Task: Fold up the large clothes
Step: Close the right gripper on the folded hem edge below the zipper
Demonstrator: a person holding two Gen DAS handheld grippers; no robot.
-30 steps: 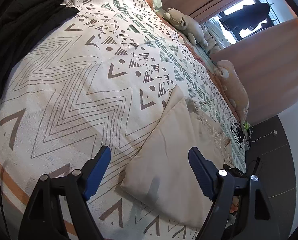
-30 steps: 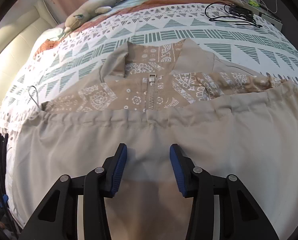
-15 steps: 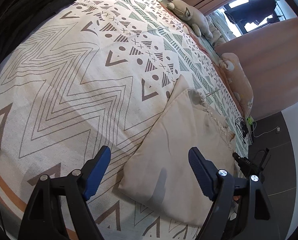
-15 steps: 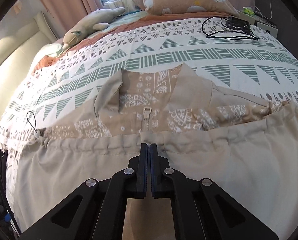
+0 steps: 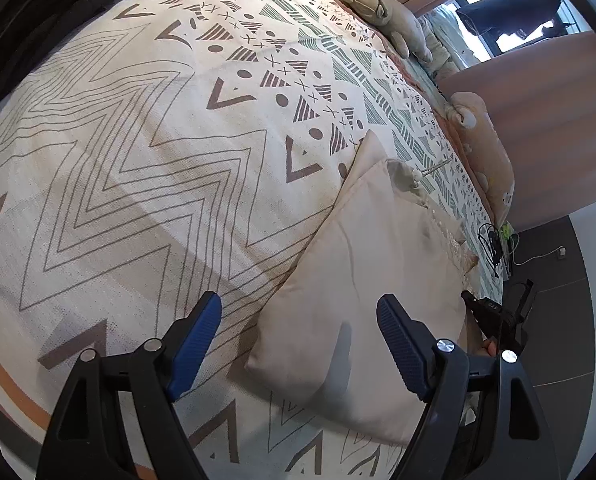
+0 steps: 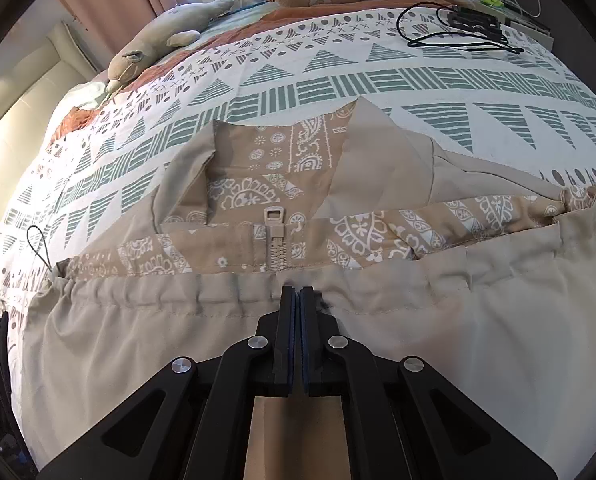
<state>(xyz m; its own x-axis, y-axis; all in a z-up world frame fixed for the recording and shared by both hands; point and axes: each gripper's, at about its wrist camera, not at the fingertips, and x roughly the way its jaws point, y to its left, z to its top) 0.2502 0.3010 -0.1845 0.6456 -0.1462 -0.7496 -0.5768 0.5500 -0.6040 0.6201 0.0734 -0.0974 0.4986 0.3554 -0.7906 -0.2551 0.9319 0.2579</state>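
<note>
Nearest, the right gripper (image 6: 297, 294) is pinched fully closed on the gathered hem of a beige jacket (image 6: 418, 360), folded and lying flat on the patterned bedspread (image 6: 338, 84). The left gripper (image 5: 298, 320) hovers wide open above the jacket's near corner, holding nothing. Beyond the hem, the zipper (image 6: 275, 236) and printed lining show. The thin pinch could slip (smooth fabric), undoing the fold. Farther off lie a stuffed toy (image 6: 166, 36) and a cable (image 6: 458, 28). No containers are visible.

Matt beige cloth jacket (image 6: 438, 340) — woven bedspread (image 5: 146, 168)
</note>
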